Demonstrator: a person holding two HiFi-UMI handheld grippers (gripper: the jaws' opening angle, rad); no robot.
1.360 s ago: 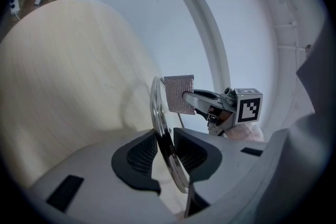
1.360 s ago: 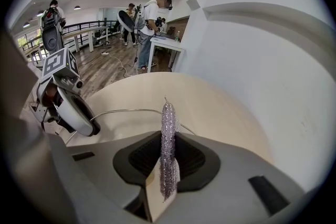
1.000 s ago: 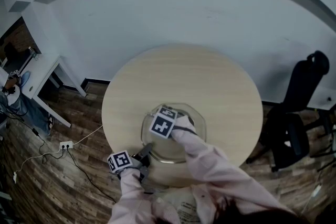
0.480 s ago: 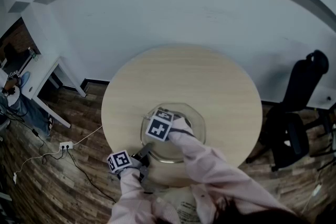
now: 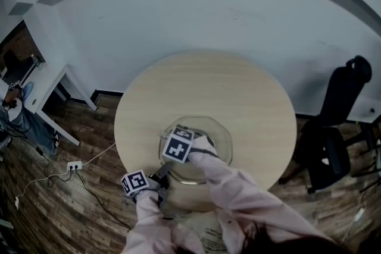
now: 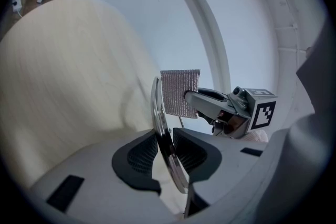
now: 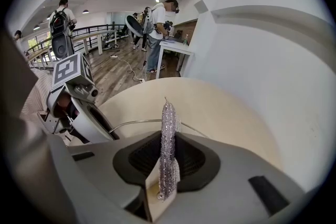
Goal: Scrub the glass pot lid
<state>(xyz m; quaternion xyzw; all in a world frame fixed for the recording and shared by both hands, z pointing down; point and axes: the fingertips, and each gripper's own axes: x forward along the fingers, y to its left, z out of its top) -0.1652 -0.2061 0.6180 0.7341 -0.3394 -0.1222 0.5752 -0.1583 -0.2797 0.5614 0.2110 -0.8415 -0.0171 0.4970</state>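
Left gripper point(image 6: 167, 150) pinching glass lid point(image 6: 156, 107) rim, right gripper point(image 7: 168, 157) clamping scouring pad point(image 7: 168, 128) over it

The round table point(image 5: 208, 86) lies bare beyond the glass pot lid point(image 5: 218, 134), which occupies its near edge.

Round surface point(image 5: 238, 92) of pale, fine-grained wood, standing on a dark plank floor point(image 5: 77, 205) close to a white wall. Near the front edge, slightly left of centre, a clear glass pot lid point(image 5: 219, 132) with a bright metal rim, wood grain showing through the glass. Hard to tell whether flat on the wood or lifted at the near side.
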